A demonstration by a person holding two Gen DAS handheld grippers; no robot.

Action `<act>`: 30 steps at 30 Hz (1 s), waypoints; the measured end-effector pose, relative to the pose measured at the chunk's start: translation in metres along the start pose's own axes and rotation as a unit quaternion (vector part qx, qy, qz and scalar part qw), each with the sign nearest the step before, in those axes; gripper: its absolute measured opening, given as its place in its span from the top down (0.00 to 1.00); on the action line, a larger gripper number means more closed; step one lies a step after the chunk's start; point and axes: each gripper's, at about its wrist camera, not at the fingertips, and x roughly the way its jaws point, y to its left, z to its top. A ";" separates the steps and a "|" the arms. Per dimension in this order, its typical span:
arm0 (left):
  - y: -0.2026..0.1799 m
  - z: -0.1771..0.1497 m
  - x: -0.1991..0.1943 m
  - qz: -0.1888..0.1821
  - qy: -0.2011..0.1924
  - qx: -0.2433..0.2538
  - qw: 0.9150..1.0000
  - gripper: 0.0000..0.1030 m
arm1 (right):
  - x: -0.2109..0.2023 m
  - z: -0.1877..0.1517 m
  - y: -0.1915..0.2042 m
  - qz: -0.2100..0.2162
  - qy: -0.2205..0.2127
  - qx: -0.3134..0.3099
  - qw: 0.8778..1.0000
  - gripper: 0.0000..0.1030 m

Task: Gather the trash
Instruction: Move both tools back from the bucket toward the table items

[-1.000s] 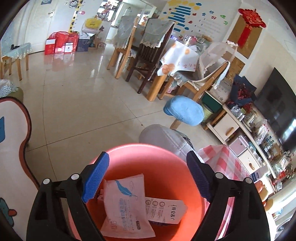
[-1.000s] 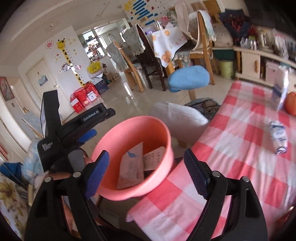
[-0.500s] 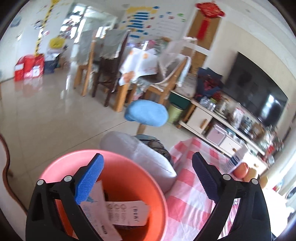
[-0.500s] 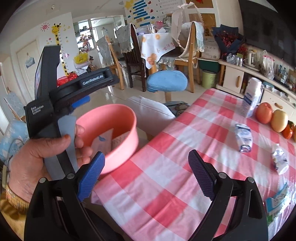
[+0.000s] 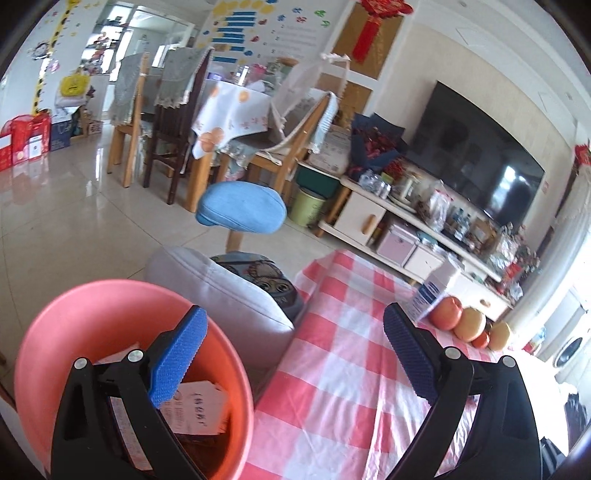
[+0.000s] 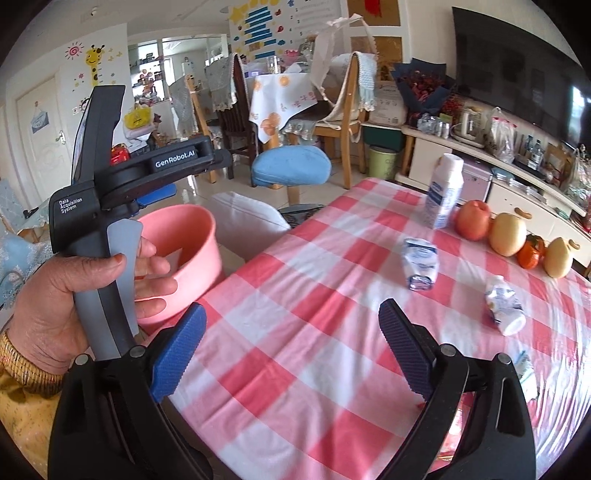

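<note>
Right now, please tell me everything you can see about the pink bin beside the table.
The pink bin is a round, open-topped tub of smooth salmon-pink plastic with a thick rolled rim. It stands upright past the edge of the red-and-white checked tablecloth, next to a grey cushion. Inside lie flat paper wrappers with printed text. What it rests on cannot be seen. In the left wrist view, a finger of the open left gripper overlaps it, apparently without touching.

left gripper body: "GenRobot.AI" in white on top bar | same body, lower side: "Data Acquisition System" | paper slips in pink bin: printed text, too blurred to read | milk carton, crushed packs, wall posters: print illegible
</note>
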 end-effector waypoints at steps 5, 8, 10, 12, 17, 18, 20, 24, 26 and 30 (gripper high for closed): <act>-0.020 -0.008 0.009 -0.002 0.028 0.023 0.999 0.08 | -0.009 -0.004 -0.015 -0.011 -0.006 0.009 1.000 0.08; -0.032 -0.013 0.016 0.003 0.055 0.039 0.998 0.08 | -0.014 -0.008 -0.024 -0.016 -0.009 0.014 1.000 0.08; -0.038 -0.016 0.020 0.005 0.068 0.046 0.997 0.08 | -0.018 -0.010 -0.031 -0.020 -0.012 0.017 1.000 0.08; -0.045 -0.019 0.021 0.008 0.075 0.053 0.996 0.08 | -0.022 -0.012 -0.037 -0.023 -0.015 0.021 0.999 0.08; -0.069 -0.027 0.022 0.017 0.080 0.088 0.993 0.08 | -0.029 -0.016 -0.054 -0.030 -0.021 0.034 0.999 0.08; -0.073 -0.029 0.022 0.017 0.082 0.094 0.992 0.08 | -0.030 -0.016 -0.056 -0.031 -0.022 0.035 0.999 0.08; -0.081 -0.032 0.025 0.017 0.088 0.103 0.991 0.08 | -0.032 -0.018 -0.063 -0.034 -0.024 0.039 0.998 0.08; -0.097 -0.037 0.028 0.009 0.095 0.120 0.988 0.08 | -0.035 -0.022 -0.072 -0.047 -0.028 0.036 0.998 0.08; -0.104 -0.040 0.029 0.008 0.093 0.128 0.987 0.08 | -0.036 -0.025 -0.076 -0.053 -0.029 0.032 0.998 0.08; -0.116 -0.045 0.029 0.002 0.087 0.139 0.987 0.08 | -0.038 -0.030 -0.088 -0.057 -0.030 0.037 0.997 0.08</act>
